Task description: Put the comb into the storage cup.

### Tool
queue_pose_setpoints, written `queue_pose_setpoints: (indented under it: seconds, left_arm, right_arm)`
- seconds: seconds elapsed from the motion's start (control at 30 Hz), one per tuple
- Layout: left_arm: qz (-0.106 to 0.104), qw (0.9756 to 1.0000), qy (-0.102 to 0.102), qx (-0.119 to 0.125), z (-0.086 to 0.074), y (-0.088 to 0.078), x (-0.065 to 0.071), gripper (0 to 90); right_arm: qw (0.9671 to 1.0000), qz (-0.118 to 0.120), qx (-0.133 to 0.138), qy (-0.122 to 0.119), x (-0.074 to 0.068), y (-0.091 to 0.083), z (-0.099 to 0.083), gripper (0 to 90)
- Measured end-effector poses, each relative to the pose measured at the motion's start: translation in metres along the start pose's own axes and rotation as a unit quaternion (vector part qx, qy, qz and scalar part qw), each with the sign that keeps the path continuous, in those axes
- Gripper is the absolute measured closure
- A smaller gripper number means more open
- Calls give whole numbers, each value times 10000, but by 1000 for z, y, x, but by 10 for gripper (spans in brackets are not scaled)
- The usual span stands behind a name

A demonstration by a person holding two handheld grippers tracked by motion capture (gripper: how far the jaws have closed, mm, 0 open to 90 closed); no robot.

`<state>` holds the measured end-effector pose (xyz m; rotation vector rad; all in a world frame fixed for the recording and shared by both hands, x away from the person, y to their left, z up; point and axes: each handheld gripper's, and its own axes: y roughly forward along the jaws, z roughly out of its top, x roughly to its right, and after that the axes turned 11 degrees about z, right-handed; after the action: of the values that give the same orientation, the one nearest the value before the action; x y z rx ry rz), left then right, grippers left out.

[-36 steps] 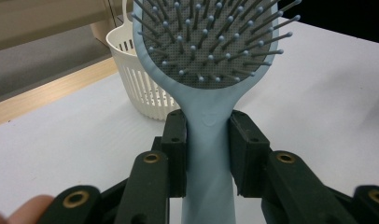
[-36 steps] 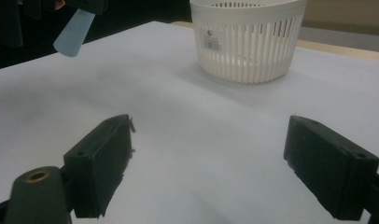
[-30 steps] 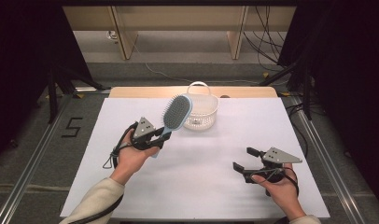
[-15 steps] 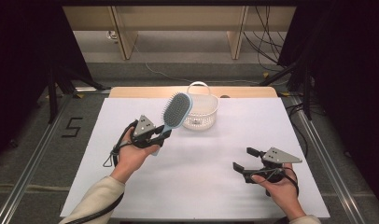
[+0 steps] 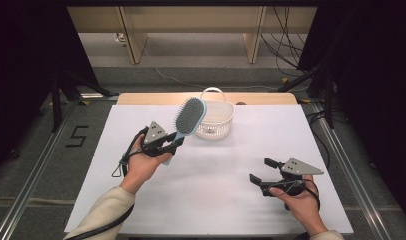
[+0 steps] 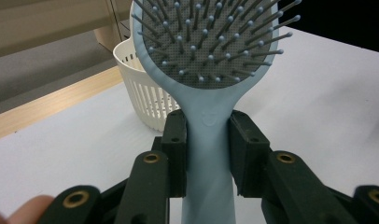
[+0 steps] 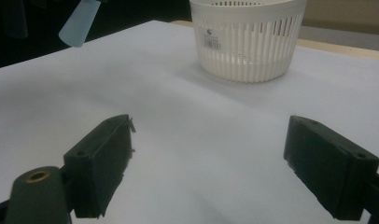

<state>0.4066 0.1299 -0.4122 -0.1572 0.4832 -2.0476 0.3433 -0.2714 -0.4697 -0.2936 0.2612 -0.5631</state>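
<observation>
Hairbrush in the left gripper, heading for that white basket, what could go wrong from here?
The left gripper clamps only the narrow handle of the hairbrush, so the heavier head could pivot or slip. The basket looks light and small; the head might catch its rim and tip it. The right gripper is open and apart, not steadying it.
</observation>
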Motion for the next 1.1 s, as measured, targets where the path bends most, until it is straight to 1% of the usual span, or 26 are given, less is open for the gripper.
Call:
queue_pose_setpoints:
  seconds: [0.07,0.23,0.3,0.33,0.4,0.5,0.53,0.63,0.73,0.8,0.83,0.97,1.0,1.1]
  left_arm:
    - [4,10000,9,1,1,0,0,697]
    - [-40,10000,-50,-8,1,1,1,696]
    - [-11,10000,-26,20,2,1,0,697]
    - [-49,10000,-57,-4,2,1,1,697]
    - [-46,10000,-52,3,3,2,1,697]
    - [13,10000,8,20,4,2,0,697]
    - [-27,10000,-44,8,5,2,1,697]
    - [9,10000,-8,48,6,3,0,697]
    - [-34,10000,-56,33,7,3,1,697]
    - [-10,10000,-15,61,8,4,1,697]
    - [-53,10000,-58,38,8,4,2,697]
    - [-67,9999,-68,49,9,5,3,697]
    - [-46,10000,-37,79,10,6,3,697]
    - [-31,9999,-41,92,11,6,3,696]
  right_arm:
    - [10000,0,15,-2,0,0,0,161]
    - [10000,-2,13,-3,0,0,0,161]
    - [10000,-5,14,1,0,0,0,161]
    - [10000,-2,16,5,0,0,0,161]
    - [10000,-3,14,-3,0,0,0,161]
    - [10000,-5,15,-3,0,0,0,161]
    - [10000,-4,19,-1,0,0,0,161]
    - [10000,-4,27,1,0,0,0,161]
    - [10000,-5,24,-9,0,0,0,161]
    - [10000,-6,31,-3,0,0,0,161]
    - [10000,-1,33,-1,0,0,0,161]
    - [10000,-1,26,-5,0,0,0,161]
    - [10000,-2,36,1,0,0,0,161]
    - [10000,0,39,-2,0,0,0,161]
